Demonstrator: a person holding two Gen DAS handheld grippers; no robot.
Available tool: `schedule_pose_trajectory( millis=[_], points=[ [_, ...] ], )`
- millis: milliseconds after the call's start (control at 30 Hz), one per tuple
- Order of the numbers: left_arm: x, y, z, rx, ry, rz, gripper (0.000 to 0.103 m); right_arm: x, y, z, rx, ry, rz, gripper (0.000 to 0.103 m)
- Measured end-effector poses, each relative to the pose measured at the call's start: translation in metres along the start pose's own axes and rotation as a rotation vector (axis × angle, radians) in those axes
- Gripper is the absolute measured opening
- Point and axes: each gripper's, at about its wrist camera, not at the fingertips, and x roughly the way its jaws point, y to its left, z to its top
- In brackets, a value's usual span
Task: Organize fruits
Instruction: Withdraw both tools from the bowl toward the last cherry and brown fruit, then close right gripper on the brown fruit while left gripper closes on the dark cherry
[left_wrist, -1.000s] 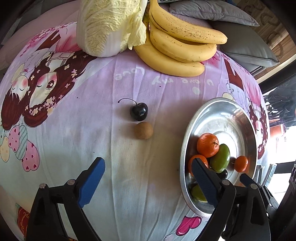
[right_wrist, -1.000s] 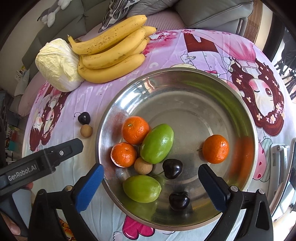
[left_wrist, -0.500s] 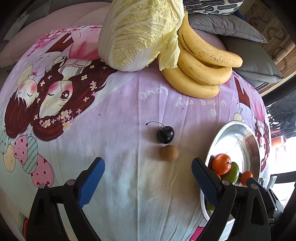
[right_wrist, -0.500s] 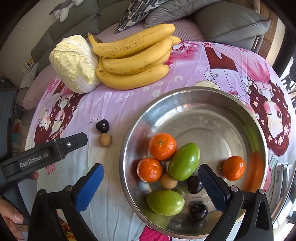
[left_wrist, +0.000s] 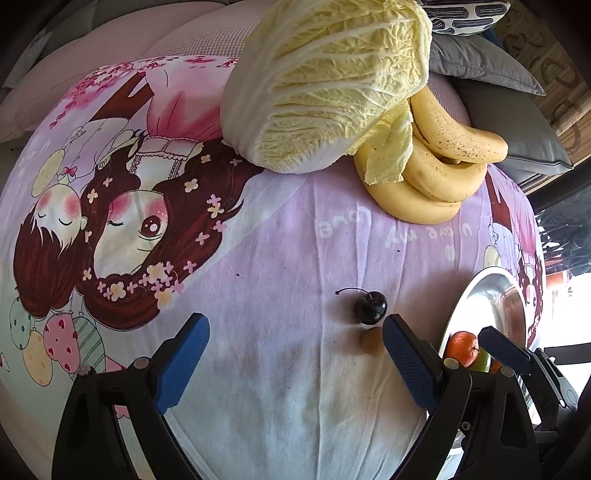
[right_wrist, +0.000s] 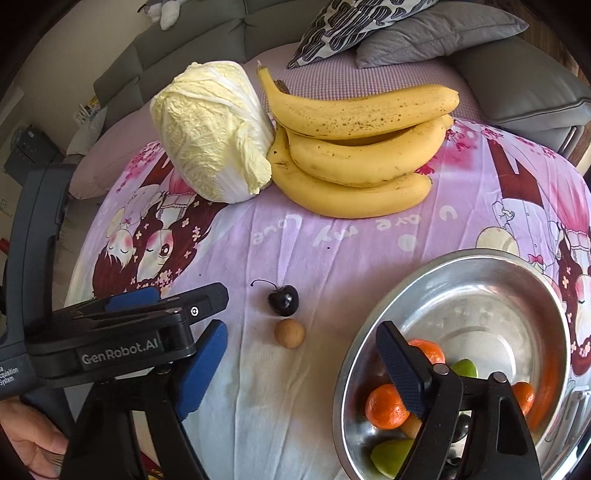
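- The left gripper (left_wrist: 295, 358) hung over the pink cartoon tablecloth (left_wrist: 280, 258) with its blue pads spread wide. Nothing was between them.
- The right gripper (right_wrist: 301, 363) had its jaws apart too. They had just been closing a little, with only bare cloth between them.
- A dark cherry (right_wrist: 283, 300) with a thin stem lay on the cloth, near the middle.
- A small round brown fruit (right_wrist: 290, 332) sat just beside the cherry, on the near side. It could have been a longan.
- Both little fruits were outside the bowl, a bit to its left.
- The shiny metal bowl (right_wrist: 480, 295) stood on the right. Inside it were mandarins (right_wrist: 386, 406), green fruits (right_wrist: 391, 454) and something dark that was partly hidden by the right gripper.
- At the far side lay a bunch of yellow bananas (right_wrist: 362, 147) with small brown spots.
- A pale napa cabbage (right_wrist: 214, 133) lay to the left of the bananas, touching them.
- Grey cushions (right_wrist: 443, 33) sat behind the table.
- A person's hand (right_wrist: 33, 446) showed at the near left corner, below the left gripper's body.
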Motion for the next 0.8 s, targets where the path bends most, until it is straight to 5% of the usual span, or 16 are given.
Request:
schedule_pose_trajectory(
  millis=[133,367,567,800],
  points=[
    [0.01,0.012,0.005,-0.01,0.004,-0.005,0.095,0.02,0.011,0.004,-0.021,0.038,0.012,0.061],
    [0.028,0.025,0.009,-0.028,0.042,-0.028,0.095,0.053,0.02,0.007,-0.05,0.1,0.008,0.041],
    [0.039,0.025,0.01,-0.029,0.081,-0.063,0.079,0.067,0.02,0.005,-0.062,0.122,-0.016,0.034],
    [0.044,0.016,0.01,-0.022,0.091,-0.092,0.078,0.071,0.011,0.004,-0.048,0.146,-0.023,0.033]
  ],
)
